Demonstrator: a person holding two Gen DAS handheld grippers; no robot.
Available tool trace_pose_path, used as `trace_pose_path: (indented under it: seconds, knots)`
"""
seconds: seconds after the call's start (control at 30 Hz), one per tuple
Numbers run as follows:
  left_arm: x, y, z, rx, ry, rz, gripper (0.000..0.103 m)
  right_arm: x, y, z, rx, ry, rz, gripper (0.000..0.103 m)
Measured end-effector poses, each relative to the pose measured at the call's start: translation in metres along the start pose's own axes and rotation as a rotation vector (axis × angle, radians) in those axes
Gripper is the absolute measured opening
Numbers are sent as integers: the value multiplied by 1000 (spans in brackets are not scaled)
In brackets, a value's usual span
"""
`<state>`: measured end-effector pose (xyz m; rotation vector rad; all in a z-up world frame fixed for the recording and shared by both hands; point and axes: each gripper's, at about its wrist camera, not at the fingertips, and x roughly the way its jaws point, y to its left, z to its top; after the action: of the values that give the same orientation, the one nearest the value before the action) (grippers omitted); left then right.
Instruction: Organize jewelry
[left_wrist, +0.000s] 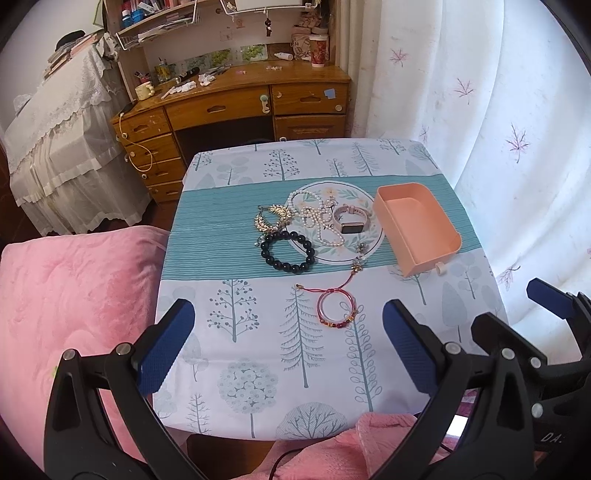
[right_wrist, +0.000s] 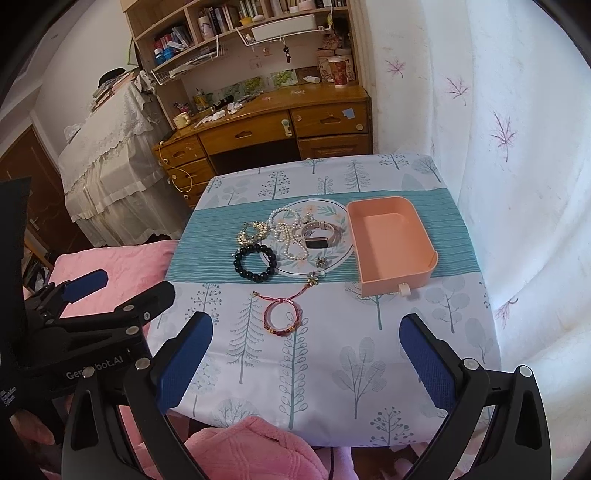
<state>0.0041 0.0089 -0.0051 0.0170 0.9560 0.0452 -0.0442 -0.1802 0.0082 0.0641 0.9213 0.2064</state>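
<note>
We are holding the left gripper (left_wrist: 288, 347) and the right gripper (right_wrist: 306, 360) side by side above the near edge of the worktop (left_wrist: 258, 369), a small square one draped in a pale cloth printed with teal trees, and both sets of blue-padded jaws are standing spread wide with nothing between them. Ahead of us the jewelry is lying on the cloth: a red cord bracelet with a clear ring and dark red beads (left_wrist: 336, 312) is sitting nearest, well apart from the jaws; beyond it a black round-bead bracelet (left_wrist: 288, 253) is resting just beside a gold leaf-pattern bracelet (left_wrist: 269, 219), and a white pearl necklace (left_wrist: 314, 218) is looping up against a pink-strapped rectangular watch (left_wrist: 351, 221). Two small flower-shaped pieces (left_wrist: 358, 258) are lying between the cord bracelet and the watch. To the right, an empty open-topped peach plastic drawer tray (left_wrist: 417, 229) is sitting near the watch.
</note>
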Motion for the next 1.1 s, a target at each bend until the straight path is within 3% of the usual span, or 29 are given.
trace_pose_path:
  seconds: [1.1]
  knots:
    - [9, -1, 13, -9, -8, -44, 101, 9, 12, 15, 3, 7, 4, 103]
